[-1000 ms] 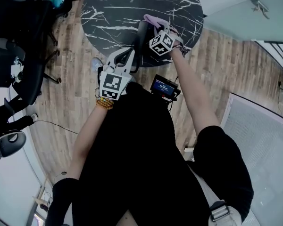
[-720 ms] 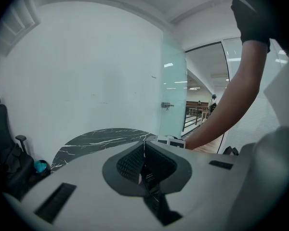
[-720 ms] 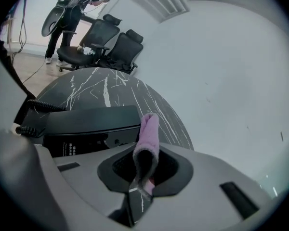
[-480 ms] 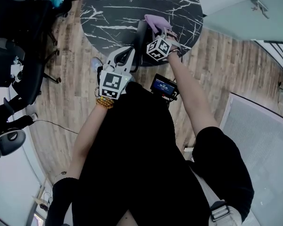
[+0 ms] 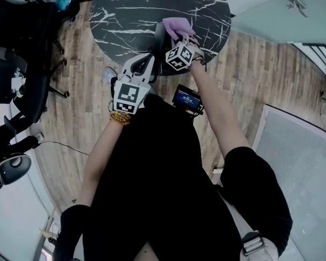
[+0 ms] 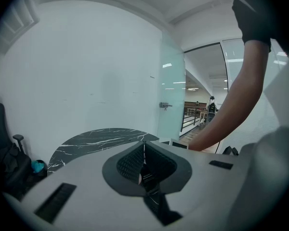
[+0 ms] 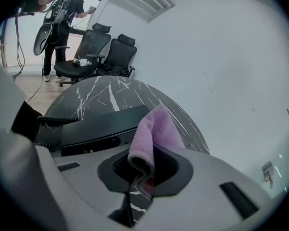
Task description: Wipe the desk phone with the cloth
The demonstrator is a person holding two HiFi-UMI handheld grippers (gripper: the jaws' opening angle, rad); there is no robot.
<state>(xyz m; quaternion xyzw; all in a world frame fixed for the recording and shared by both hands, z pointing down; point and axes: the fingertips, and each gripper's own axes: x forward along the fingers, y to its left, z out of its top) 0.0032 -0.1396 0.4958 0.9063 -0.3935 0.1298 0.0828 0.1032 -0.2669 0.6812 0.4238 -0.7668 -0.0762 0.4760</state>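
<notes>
Nearest: left tool, jaws pressed together on nothing, hovering at the near edge of the surface, beside the phone but not bracing it.

Next out: right tool, jaws clamped on a fold of the purple cloth. Most of the cloth stands free past the jaws.

Beyond: desk phone, a dark low body on the marbled surface, with its coiled cord trailing to one side. In the head view the cloth sits at the phone's far right side. Contact not resolvable.

Farthest: office chairs past the surface.

Risks (judgement):
- The grip is on one fold only, so drag across the phone could pull the cloth loose.
- Nothing steadies the phone, so a firm stroke may slide it on the smooth top.
- A stroke towards the cord could snag it.
</notes>
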